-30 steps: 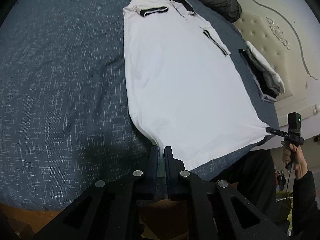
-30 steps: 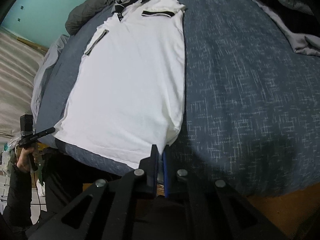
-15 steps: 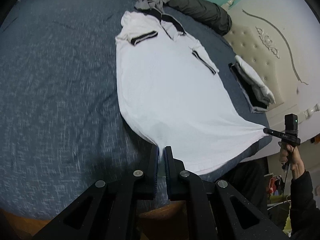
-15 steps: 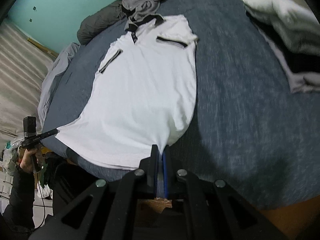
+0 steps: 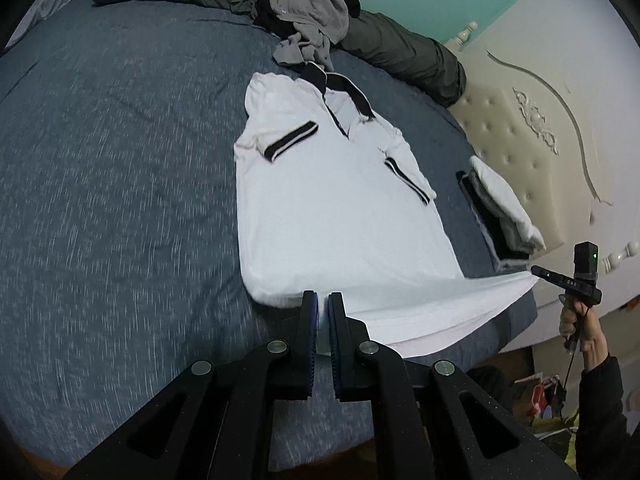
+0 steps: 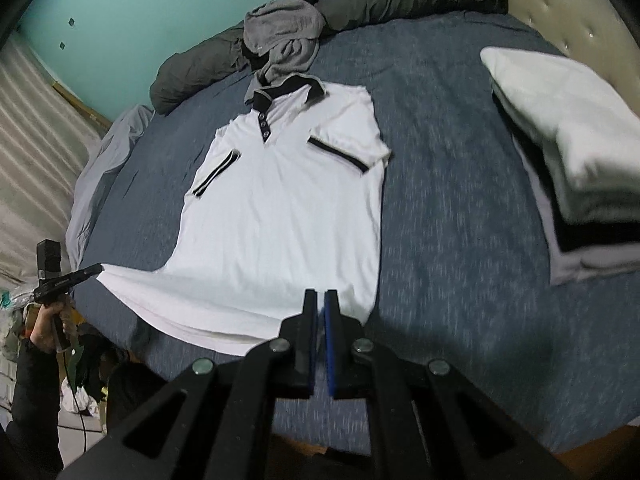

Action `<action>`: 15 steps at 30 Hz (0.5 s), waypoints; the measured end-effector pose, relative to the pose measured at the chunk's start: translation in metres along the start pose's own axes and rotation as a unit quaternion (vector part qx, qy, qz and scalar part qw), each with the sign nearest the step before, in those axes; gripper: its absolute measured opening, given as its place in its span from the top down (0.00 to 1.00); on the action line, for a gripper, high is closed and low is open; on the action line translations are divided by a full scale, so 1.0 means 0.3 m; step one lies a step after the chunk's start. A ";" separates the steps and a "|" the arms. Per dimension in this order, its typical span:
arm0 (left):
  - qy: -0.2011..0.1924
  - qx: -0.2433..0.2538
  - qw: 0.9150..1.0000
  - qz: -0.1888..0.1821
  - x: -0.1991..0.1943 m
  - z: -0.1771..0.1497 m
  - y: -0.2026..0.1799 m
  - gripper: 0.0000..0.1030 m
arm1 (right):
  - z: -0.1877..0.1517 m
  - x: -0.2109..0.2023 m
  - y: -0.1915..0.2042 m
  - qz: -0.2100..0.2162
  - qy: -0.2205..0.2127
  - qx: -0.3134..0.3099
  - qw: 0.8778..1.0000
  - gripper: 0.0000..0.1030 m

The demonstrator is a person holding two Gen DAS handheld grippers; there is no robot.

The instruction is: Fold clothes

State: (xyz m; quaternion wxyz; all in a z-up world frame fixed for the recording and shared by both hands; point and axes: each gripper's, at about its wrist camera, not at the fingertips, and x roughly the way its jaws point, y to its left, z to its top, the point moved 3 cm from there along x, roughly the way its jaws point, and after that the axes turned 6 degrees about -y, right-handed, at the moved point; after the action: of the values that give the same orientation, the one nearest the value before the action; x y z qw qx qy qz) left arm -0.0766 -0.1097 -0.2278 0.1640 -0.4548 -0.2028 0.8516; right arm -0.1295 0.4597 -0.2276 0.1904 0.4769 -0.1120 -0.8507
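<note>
While both pinch hem | left claw (image 5: 323, 300) | right claw (image 6: 320, 298) | one polo shirt (image 5: 328, 200)

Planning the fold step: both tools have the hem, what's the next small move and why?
Probably carry both hem corners toward the black collar: the left tool and right tool pinch the white short-sleeved polo shirt's lifted bottom edge, while its sleeves are already folded in.

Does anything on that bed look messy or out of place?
Mostly the crumpled grey garment heaped at the white polo shirt's collar, beside a neat folded stack. The shirt's hem is simply lifted by both hand-held grippers.
</note>
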 end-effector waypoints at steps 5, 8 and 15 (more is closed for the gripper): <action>-0.003 -0.010 1.000 -0.001 0.057 0.128 0.012 0.94 | 0.130 0.035 -0.016 -0.008 -0.011 0.005 1.000 0.99; 0.001 -0.008 1.000 0.000 0.102 0.169 0.011 0.94 | 0.178 0.085 -0.019 -0.011 -0.002 -0.002 1.000 0.99; 0.024 -0.002 1.000 -0.001 0.196 0.157 0.030 0.94 | 0.055 0.297 -0.055 -0.006 0.085 -0.005 0.996 0.98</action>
State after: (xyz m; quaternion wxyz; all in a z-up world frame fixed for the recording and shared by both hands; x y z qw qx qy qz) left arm -0.1485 -0.0993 -0.2501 0.1690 -0.4755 -0.2014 0.8395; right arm -0.1893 0.4363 -0.2937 0.1969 0.5472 -0.0885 -0.8087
